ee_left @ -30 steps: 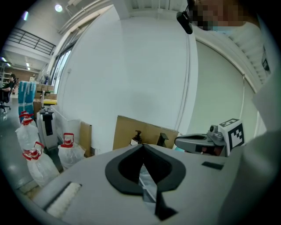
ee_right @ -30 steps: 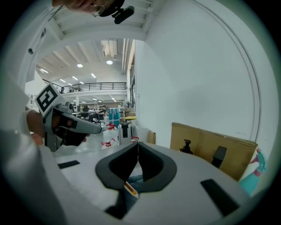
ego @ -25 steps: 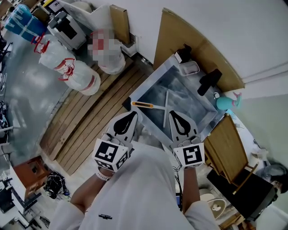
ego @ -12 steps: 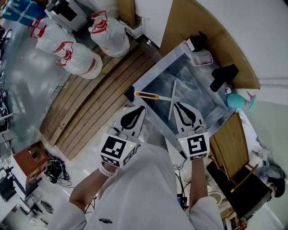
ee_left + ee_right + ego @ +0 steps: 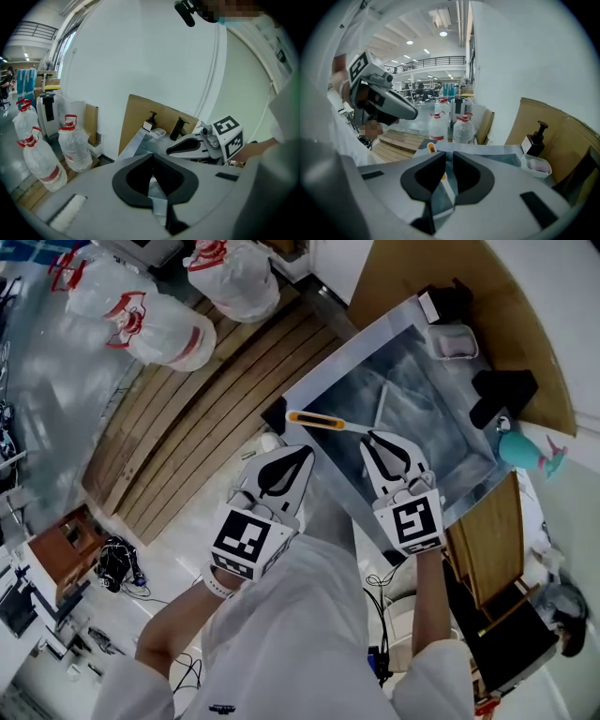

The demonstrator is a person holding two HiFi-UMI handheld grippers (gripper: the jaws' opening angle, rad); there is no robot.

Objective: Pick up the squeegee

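First, find the squeegee with the orange handle and pale T-shaped blade (image 5: 319, 420), lying flat on the floor of the stainless-steel basin (image 5: 342, 357), handle end toward 9 o'clock close to the rim, blade end off toward 2 o'clock. Not yet gripped by anything.

Judging from that, go in with the right tongs (image 5: 377, 437), hovering over the basin just at 5 o'clock of the handle's inner end and apart from it. Spread them wider before dropping, being too narrow now to slip over the handle with ease. Turn the wrist to set the pads across the handle, not along it. Come down at the middle of the orange part, so as to keep the blade end from swinging on the lift. Lower until almost scraping the steel, close firmly, then raise straight up, clear of the near rim. Expect a thin, slick handle on smooth metal, likely to skid away if nudged by one pad first.

Right tongs (image 5: 446, 157): barely parted, a slim gap only, holding nothing and touching nothing. Through and beside that gap, glimpse the orange handle (image 5: 431, 148) ahead at 11 o'clock.

Left tongs (image 5: 305, 454): tips pressed together on nothing, shown likewise along their own length (image 5: 152, 157), parked just outside the basin's near rim at 6 o'clock of the handle. Probably best kept idle there, out of the right side's path.
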